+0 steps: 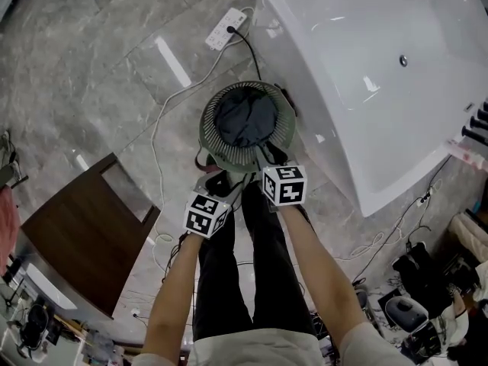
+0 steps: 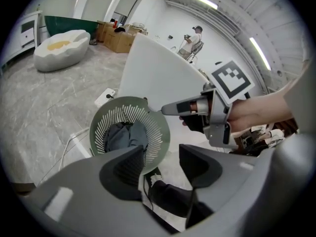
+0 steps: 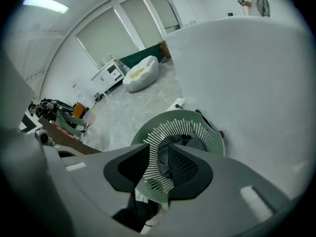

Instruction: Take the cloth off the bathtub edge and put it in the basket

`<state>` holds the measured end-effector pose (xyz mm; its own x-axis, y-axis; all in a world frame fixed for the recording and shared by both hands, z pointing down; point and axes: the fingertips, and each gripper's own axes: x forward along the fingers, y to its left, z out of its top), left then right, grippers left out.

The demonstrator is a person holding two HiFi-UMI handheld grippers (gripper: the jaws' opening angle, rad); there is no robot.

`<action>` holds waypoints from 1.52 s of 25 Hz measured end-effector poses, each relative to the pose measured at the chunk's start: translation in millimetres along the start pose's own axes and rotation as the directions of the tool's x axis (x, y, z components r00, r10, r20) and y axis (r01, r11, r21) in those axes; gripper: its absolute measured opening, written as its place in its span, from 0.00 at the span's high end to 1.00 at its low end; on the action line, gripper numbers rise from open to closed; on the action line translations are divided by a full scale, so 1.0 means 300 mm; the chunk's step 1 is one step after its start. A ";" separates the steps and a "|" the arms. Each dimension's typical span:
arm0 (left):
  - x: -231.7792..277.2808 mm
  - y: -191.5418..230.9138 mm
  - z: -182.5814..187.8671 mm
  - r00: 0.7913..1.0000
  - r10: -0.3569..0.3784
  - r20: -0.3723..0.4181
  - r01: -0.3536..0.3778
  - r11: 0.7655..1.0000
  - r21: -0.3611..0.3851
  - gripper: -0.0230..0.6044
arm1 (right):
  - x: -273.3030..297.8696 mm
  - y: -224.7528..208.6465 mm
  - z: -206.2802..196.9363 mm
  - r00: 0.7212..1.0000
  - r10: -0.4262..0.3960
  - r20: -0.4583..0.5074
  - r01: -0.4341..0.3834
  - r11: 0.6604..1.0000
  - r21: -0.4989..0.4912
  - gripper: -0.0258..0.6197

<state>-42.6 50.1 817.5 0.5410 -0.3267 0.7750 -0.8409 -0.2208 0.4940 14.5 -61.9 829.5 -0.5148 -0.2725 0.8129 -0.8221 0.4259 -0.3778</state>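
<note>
Grey marble floor (image 1: pixel 114 90) all around, and far off to the left of the left tongs sits a dark brown surface (image 1: pixel 84 235). Left tongs (image 1: pixel 216 183) hover at the near rim of the green basket (image 1: pixel 210 139), jaws released and parted, nothing between them. Just ahead of both tips, the dark cloth (image 1: pixel 245 118) lies bunched down inside the basket. None of it is on the tub edge, so the drop looks done. Right tongs (image 1: pixel 268 158) hang beside their partner over the same rim, jaws a narrow crack apart, gripping nothing. Right of them is the white bathtub (image 1: pixel 381 90), its near wall close by the basket. What's left, I'd judge, is a clean exit: lift both straight up, keep the jaws loose so no fold snags, and stay off that slatted rim so the basket doesn't tip. The count: one cloth, one basket, one bathtub, two tongs.
</note>
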 end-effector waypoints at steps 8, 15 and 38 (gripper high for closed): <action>-0.051 -0.031 0.091 0.998 0.046 0.052 -0.044 0.999 -0.022 0.52 | -0.149 0.008 -0.015 1.000 0.016 0.012 -0.016 1.000 0.007 0.82; -0.282 -0.200 0.228 0.988 0.064 0.141 -0.055 0.996 -0.068 0.52 | -0.478 0.112 0.047 1.000 0.031 0.000 -0.031 0.994 -0.101 0.82; -0.922 -0.523 0.383 0.949 -0.002 0.314 -0.023 0.997 0.076 0.52 | -1.101 0.472 0.071 0.975 0.018 0.220 -0.026 0.999 0.037 0.82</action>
<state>-59.3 69.6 480.5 0.5187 -0.5986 0.6104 -0.8498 -0.2829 0.4448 62.8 70.0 498.1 -0.5700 -0.4479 0.6888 -0.8167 0.4006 -0.4153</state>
